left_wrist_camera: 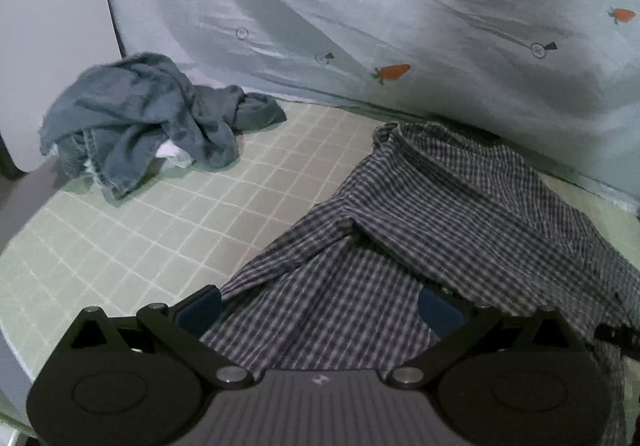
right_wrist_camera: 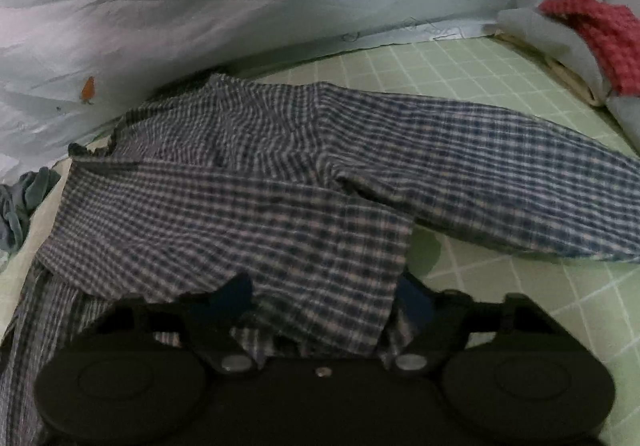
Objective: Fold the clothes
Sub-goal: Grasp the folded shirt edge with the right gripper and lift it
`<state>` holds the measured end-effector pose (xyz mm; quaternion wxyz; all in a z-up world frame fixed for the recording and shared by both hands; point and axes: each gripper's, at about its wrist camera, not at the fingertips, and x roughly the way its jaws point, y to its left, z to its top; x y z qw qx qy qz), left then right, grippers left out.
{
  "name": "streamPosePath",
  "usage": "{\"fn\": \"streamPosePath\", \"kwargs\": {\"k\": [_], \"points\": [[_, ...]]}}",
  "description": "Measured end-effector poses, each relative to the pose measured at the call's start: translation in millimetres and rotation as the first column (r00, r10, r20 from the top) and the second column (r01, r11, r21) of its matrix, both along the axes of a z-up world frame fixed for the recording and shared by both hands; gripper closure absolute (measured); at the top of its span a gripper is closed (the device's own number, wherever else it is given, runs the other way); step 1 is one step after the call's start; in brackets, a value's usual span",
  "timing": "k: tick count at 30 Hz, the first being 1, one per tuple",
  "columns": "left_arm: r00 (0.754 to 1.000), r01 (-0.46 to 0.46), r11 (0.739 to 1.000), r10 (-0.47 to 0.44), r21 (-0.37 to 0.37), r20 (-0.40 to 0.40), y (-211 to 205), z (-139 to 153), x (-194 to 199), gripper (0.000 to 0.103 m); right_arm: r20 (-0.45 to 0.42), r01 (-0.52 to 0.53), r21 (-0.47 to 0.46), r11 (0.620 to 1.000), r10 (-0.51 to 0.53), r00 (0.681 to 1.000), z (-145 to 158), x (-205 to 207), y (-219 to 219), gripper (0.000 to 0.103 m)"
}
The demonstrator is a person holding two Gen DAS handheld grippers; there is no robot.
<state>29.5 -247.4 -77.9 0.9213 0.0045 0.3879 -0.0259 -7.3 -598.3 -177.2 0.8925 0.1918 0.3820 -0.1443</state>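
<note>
The left gripper (left_wrist_camera: pixel 320 312) is held wide apart over the checked shirt (left_wrist_camera: pixel 420 238), cloth lying between its fingers unpinched. The right gripper (right_wrist_camera: pixel 324 298) is also parted, shirt fabric draped between its pads (a grip cannot be told). The shirt is spread on the green grid sheet (left_wrist_camera: pixel 160 238), beside the carrot-print quilt (left_wrist_camera: pixel 400 6). A grey garment (left_wrist_camera: pixel 140 114) lies crumpled left of the shirt; a red cloth (right_wrist_camera: pixel 592 30) lies at its right.
</note>
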Motion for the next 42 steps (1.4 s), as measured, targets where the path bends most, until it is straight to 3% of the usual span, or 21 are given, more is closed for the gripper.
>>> {"fn": "streamPosePath", "kwargs": {"k": [6,7,10,11,12,17,23,26,29,31,33,35,36,38,39,40,42], "points": [[0.999,-0.050,0.998,0.050,0.027,0.019,1,11,-23,0.000,-0.024,-0.062,-0.031,0.998,0.061,0.998,-4,2,-3,0.077],[0.998,-0.054,0.998,0.053,0.034,0.019,1,12,-27,0.000,-0.035,-0.087,-0.025,0.996,0.086,0.996,-5,3,-3,0.077],[0.998,-0.068,0.996,0.068,0.050,0.016,2,14,-36,0.000,-0.066,-0.129,-0.073,0.989,0.124,0.990,-2,5,3,0.067],[0.997,-0.073,0.996,0.072,0.054,0.016,2,15,-38,0.000,-0.070,-0.125,-0.080,0.989,0.119,0.990,-1,3,4,0.052],[0.997,-0.078,0.995,0.077,0.058,0.016,2,17,-41,0.000,-0.061,-0.111,-0.075,0.991,0.107,0.992,0,-1,4,0.047],[0.995,-0.104,0.993,0.104,0.059,0.014,2,20,-48,0.000,-0.022,0.016,0.047,0.999,-0.015,1.000,-3,-26,-5,0.047],[0.995,-0.096,0.995,0.097,0.037,-0.014,-4,16,-46,0.000,0.007,0.058,0.197,0.979,-0.061,0.998,-8,-34,-13,0.051],[0.997,-0.074,0.997,0.074,0.033,-0.014,-9,17,-46,0.000,0.020,0.137,0.372,0.918,-0.156,0.988,-17,-38,-25,0.050],[0.998,-0.057,0.998,0.057,0.039,-0.011,-14,17,-46,0.000,0.012,0.209,0.542,0.814,-0.256,0.967,-28,-43,-39,0.049],[0.999,-0.052,0.998,0.052,0.041,-0.011,-16,17,-45,0.000,0.008,0.225,0.628,0.745,-0.295,0.956,-34,-44,-46,0.045],[0.999,-0.050,0.998,0.051,0.038,-0.016,-17,16,-42,0.000,0.023,0.217,0.660,0.719,-0.308,0.951,-38,-42,-50,0.044],[0.999,-0.046,0.998,0.047,0.033,-0.021,-18,16,-40,0.000,0.042,0.187,0.599,0.778,-0.264,0.964,-32,-35,-48,0.044],[0.999,-0.045,0.999,0.045,0.031,-0.023,-19,17,-39,0.000,0.047,0.165,0.524,0.836,-0.222,0.974,-25,-29,-43,0.042],[0.999,-0.037,0.999,0.038,0.031,-0.023,-21,17,-37,0.000,0.050,0.090,0.287,0.954,-0.108,0.993,-6,-19,-24,0.036],[0.999,-0.032,0.999,0.033,0.036,-0.020,-23,18,-36,0.000,0.056,0.037,0.165,0.986,-0.047,0.997,2,-17,-12,0.030],[0.999,-0.028,0.999,0.029,0.040,-0.019,-24,18,-36,0.000,0.059,-0.012,0.062,0.998,0.009,0.998,7,-17,0,0.024],[1.000,-0.020,0.999,0.021,0.049,-0.016,-26,19,-35,0.000,0.048,-0.094,-0.093,0.991,0.099,0.994,13,-20,20,0.020]]}}
